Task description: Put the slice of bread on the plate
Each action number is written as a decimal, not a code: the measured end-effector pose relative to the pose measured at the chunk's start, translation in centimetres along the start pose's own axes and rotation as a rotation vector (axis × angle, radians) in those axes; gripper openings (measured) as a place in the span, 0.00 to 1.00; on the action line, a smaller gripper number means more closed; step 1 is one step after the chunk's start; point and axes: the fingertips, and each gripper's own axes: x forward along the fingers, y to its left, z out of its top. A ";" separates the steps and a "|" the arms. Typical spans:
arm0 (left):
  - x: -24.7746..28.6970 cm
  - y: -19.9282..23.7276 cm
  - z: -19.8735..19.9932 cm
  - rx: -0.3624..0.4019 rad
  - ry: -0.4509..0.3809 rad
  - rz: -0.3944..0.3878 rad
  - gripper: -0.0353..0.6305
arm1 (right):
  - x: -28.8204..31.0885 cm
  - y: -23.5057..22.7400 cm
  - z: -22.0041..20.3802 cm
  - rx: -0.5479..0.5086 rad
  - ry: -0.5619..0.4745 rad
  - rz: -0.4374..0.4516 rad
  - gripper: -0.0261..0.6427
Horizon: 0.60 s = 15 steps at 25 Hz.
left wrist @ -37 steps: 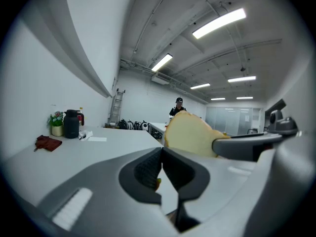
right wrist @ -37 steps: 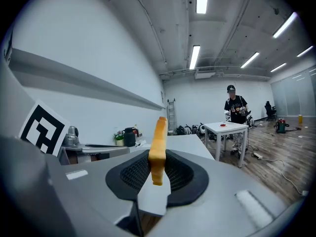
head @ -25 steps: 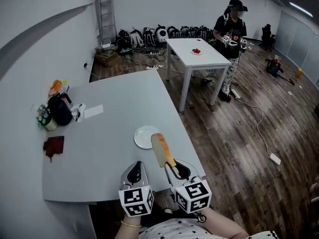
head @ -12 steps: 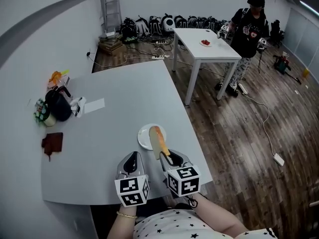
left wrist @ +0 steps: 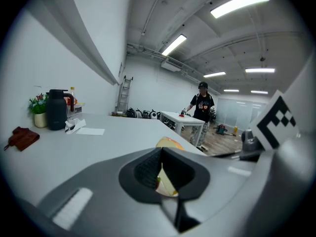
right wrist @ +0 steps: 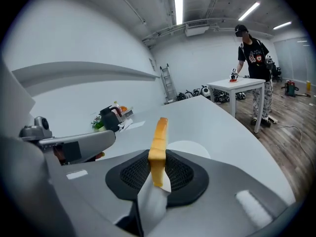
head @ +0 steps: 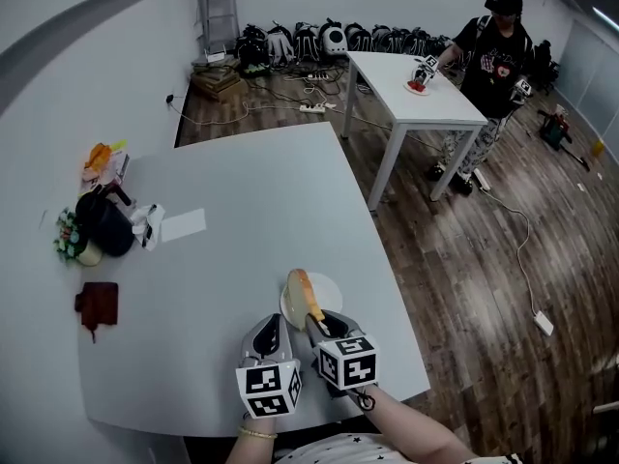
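- The right gripper (head: 321,319) has its jaws closed on the lower end of the bread (head: 301,290); they stand only as far apart as the slice is thick.
- The bread stands on edge, tilted away from the person, over the left part of the plate (head: 329,290). Whether it touches the plate, I cannot tell.
- The plate lies near the right edge of the table (head: 242,191), not far from the front edge.
- The left gripper (head: 272,325) is just beside the right one, on its left, with its jaws almost together and nothing held.
- Nothing stands between the bread and the plate; the table around the plate is bare.
- At the left edge, well apart from the plate, stand a black jug (head: 102,225) and a flower pot (head: 70,238), with a paper (head: 184,225) beside them and a brown pouch (head: 97,303) nearer the front.
- Beyond the right edge, a person (head: 493,46) stands at a white table (head: 426,100); bags (head: 319,39) and a ladder (head: 215,13) are along the far wall.
- Only the right gripper view shows the grip clearly: the crust (right wrist: 159,142) rises between the dark pads, and the plate (right wrist: 192,149) lies behind it.
- The left gripper view shows the bread only through the narrow slit between its own jaws, and also the ceiling lamps (left wrist: 242,3), which the head view does not show.
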 end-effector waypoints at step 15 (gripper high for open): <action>1.6 -0.1 -1.0 -0.021 0.031 -0.017 0.06 | 1.1 -1.9 0.2 -0.171 0.001 -0.109 0.45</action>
